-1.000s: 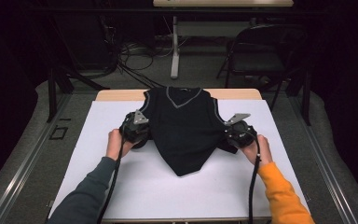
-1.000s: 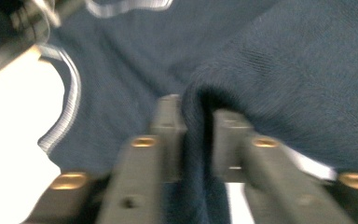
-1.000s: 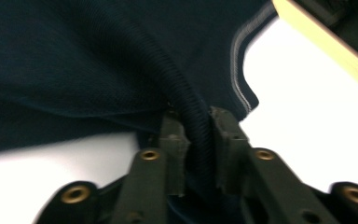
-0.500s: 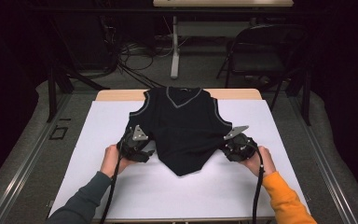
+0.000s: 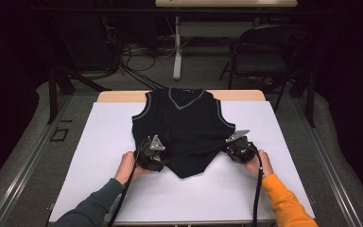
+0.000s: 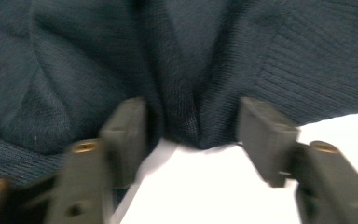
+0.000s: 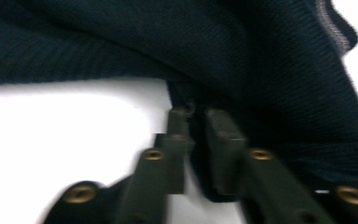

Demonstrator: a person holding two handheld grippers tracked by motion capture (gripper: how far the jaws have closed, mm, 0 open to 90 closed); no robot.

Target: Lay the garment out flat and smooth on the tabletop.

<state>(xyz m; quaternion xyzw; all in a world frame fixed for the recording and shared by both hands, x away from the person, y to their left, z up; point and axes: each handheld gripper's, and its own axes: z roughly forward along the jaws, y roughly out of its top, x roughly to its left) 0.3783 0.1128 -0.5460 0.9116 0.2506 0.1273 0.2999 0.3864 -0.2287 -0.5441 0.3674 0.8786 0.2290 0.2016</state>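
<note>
A dark knitted sleeveless vest [image 5: 184,127] with a grey-trimmed V-neck lies on the white table cover [image 5: 94,165], collar at the far side and lower hem drawn into a point toward me. My left gripper [image 5: 155,155] is at the vest's lower left edge. In the left gripper view its jaws [image 6: 191,108] stand apart around a fold of the knit [image 6: 182,116] and have just been closing. My right gripper [image 5: 236,149] is at the lower right edge. Its jaws [image 7: 198,114] have just closed and pinch the vest's edge [image 7: 261,70].
A wooden table edge [image 5: 123,96] shows beyond the cover. Behind the table are a black folding chair [image 5: 264,52], another table's leg [image 5: 177,52] and cables on the floor [image 5: 132,56]. White cover lies bare on both sides of the vest and in front of it.
Both hands have slid toward me along the vest's sides, from the middle of its sides down to the lower edge. The vest's upper part now lies wider and flatter.
</note>
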